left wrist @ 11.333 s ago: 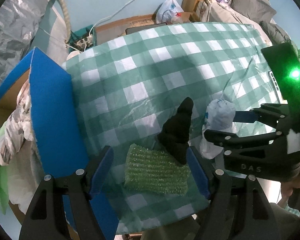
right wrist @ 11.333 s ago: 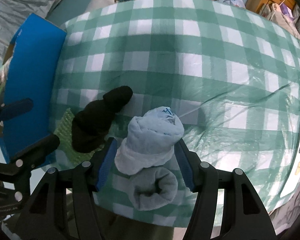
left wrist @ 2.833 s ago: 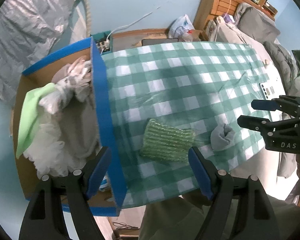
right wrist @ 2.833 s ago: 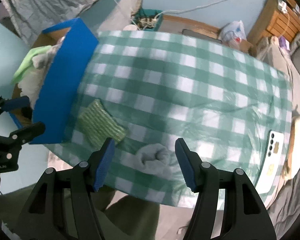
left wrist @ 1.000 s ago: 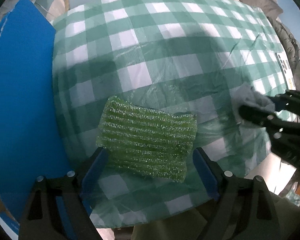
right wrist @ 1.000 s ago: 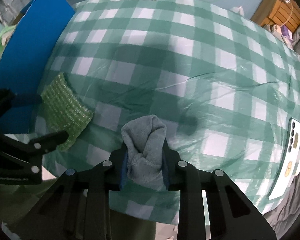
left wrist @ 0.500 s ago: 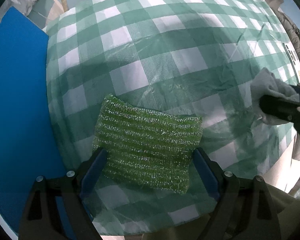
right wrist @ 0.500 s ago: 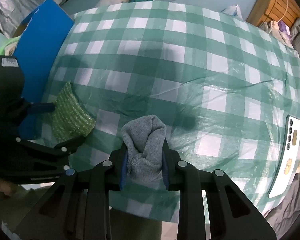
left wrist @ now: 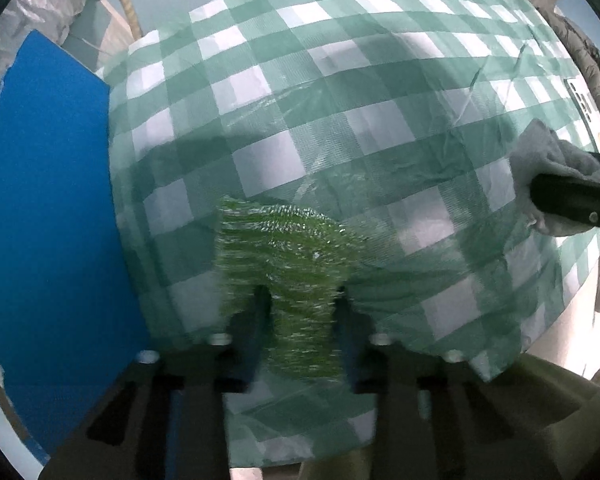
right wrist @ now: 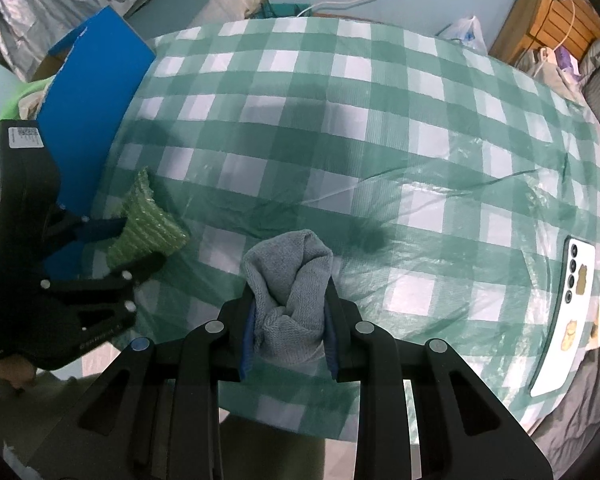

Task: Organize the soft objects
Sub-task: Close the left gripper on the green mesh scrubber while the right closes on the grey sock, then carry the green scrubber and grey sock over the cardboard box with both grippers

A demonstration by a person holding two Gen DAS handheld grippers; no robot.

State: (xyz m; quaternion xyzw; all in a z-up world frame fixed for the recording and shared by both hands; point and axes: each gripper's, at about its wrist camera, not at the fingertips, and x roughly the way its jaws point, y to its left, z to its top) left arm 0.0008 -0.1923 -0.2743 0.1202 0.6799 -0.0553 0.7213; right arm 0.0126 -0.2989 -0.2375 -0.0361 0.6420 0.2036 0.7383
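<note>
Your left claw point(left wrist: 300, 312) is closing on the green scouring pad point(left wrist: 284, 256), which bunches up between its jaws at the near edge of the checked desk point(left wrist: 340, 80); the blurred wrist view leaves the firmness of the bite unclear, though the other camera shows the pad point(right wrist: 146, 224) pinched at one end. Your right claw point(right wrist: 290, 332) is clenched on a rolled grey sock point(right wrist: 290, 280), held just above the cloth. The blue-walled box point(left wrist: 48, 200) stands just beside the desk on your left, with pale fabric and something light green point(right wrist: 8, 104) showing behind its wall; it looks like the place for both items. Let the left jaws finish closing before you lift, since the pad is thin and springy and could slip out by a corner. Raise it straight up so the plastic cloth does not come with it, then clear the blue wall before releasing. Keep the sock squeezed and well apart from the left claw. A phone point(right wrist: 568, 304) lies at the far right of the desk, out of the way.
</note>
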